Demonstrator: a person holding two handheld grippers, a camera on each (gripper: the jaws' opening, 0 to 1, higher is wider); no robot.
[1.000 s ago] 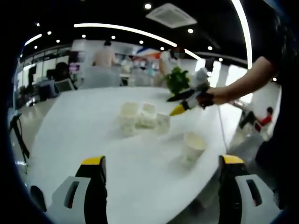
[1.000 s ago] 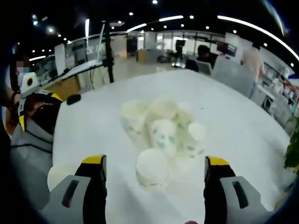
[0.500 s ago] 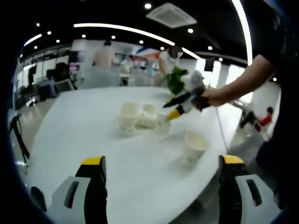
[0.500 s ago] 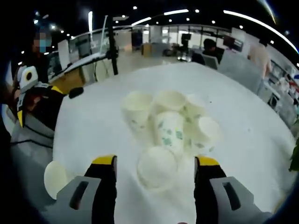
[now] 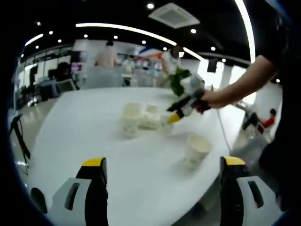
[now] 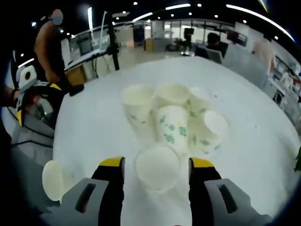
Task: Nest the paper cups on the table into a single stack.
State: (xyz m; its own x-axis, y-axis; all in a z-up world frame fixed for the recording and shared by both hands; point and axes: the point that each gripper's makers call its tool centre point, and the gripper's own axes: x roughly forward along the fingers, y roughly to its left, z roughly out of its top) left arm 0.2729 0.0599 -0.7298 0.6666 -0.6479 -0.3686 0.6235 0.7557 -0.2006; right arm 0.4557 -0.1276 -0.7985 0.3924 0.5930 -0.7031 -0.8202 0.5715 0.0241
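Paper cups point(image 6: 174, 117) cluster on the white table point(image 6: 94, 127), nearest cup point(image 6: 157, 167) between the spread right gripper point(image 6: 156, 165).

A broad white table point(image 5: 70, 141) stands in a large open-plan office under a dark ceiling point(image 5: 117, 12) set with small round spotlights and long curved light strips point(image 5: 127, 29). A square air-conditioning vent point(image 5: 173, 14) sits overhead. A green potted plant point(image 5: 177, 81) stands at the table's far edge. Desks, chairs and several people fill the bright far end, and a dark tripod point(image 6: 112, 44) rises beyond the table.
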